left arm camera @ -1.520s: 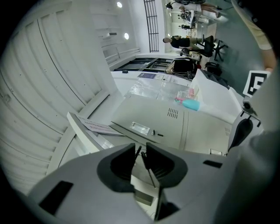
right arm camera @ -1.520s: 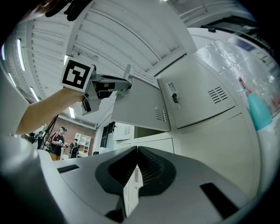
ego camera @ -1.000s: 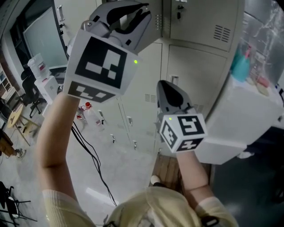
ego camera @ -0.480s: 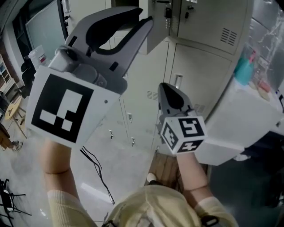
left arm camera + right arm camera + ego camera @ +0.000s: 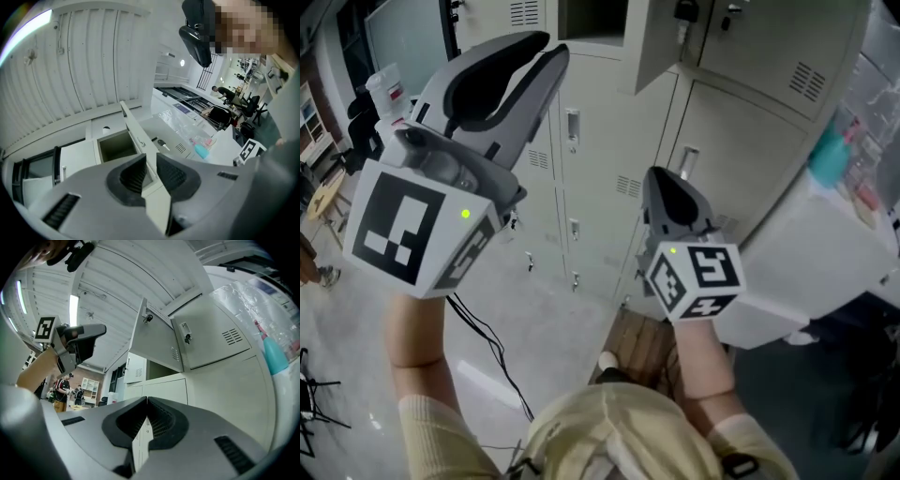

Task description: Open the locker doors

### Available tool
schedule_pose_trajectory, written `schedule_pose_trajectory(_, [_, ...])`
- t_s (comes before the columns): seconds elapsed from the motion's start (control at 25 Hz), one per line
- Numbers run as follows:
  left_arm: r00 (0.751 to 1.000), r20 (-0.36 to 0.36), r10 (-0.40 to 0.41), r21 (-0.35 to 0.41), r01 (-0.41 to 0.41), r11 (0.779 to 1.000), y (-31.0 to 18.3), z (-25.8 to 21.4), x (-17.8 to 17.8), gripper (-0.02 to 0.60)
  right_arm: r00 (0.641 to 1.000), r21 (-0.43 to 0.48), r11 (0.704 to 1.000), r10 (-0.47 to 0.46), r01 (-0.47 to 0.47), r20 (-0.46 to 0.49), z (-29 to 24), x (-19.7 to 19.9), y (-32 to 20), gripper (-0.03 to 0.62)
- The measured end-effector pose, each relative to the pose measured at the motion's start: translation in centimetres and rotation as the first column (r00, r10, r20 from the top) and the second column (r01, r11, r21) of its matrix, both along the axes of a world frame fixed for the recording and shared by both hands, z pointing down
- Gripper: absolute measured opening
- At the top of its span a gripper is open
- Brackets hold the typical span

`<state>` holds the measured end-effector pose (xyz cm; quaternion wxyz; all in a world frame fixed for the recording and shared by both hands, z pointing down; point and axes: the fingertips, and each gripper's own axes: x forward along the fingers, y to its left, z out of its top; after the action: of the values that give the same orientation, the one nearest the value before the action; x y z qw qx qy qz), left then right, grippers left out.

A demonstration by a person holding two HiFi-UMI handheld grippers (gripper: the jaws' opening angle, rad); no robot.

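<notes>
Pulled left gripper (image 5: pixel 551 49) back & down off pale-grey steel upper locker door (image 5: pixel 661 42), now open at top; jaws part-spread, empty. Right gripper (image 5: pixel 656 178) pinched shut, empty. Next, prob.: closed lower doors (image 5: pixel 600 169).

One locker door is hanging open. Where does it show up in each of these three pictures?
Head view: the open locker door is at the top edge, just right of centre.
Left gripper view: it is in the middle, slanting down beside its dark compartment.
Right gripper view: it is at the centre, hanging leftward.
Shared landmark: the teal bottle beside the lockers.
</notes>
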<state>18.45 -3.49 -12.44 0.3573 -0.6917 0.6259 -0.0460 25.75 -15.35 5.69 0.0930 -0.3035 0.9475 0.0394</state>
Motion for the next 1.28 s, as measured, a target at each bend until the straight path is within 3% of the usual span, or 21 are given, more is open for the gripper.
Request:
schedule_pose_trajectory(0.24, [0.993,-0.107,-0.052,-0.122,0.038,0.992,-2.5,6.2,-4.0,0.067,0.999,-0.026,1.0,-0.008,0.007,-0.031,1.7,-0.4,-0.9,0.006])
schedule_pose_trajectory(0.6, [0.96,-0.262,-0.103,-0.249,0.036,0.968,-4.7,14.5,-7.8,0.067,0.997,-0.072,0.997,-0.027,0.022,-0.077,4.7,-1.3,-3.1,0.006])
schedule_pose_trajectory(0.96, [0.909,-0.359,-0.214,-0.379,0.068,0.923,-5.3,22.7,-11.2,0.064,0.993,-0.13,0.99,-0.059,0.046,-0.099,7.7,-3.0,-5.4,0.006])
schedule_pose_trajectory(1.28, [0.847,-0.425,-0.318,-0.427,0.122,0.896,-6.4,26.1,-15.4,0.064,0.982,-0.144,0.98,-0.156,0.141,-0.104,8.6,-7.3,-6.7,0.006])
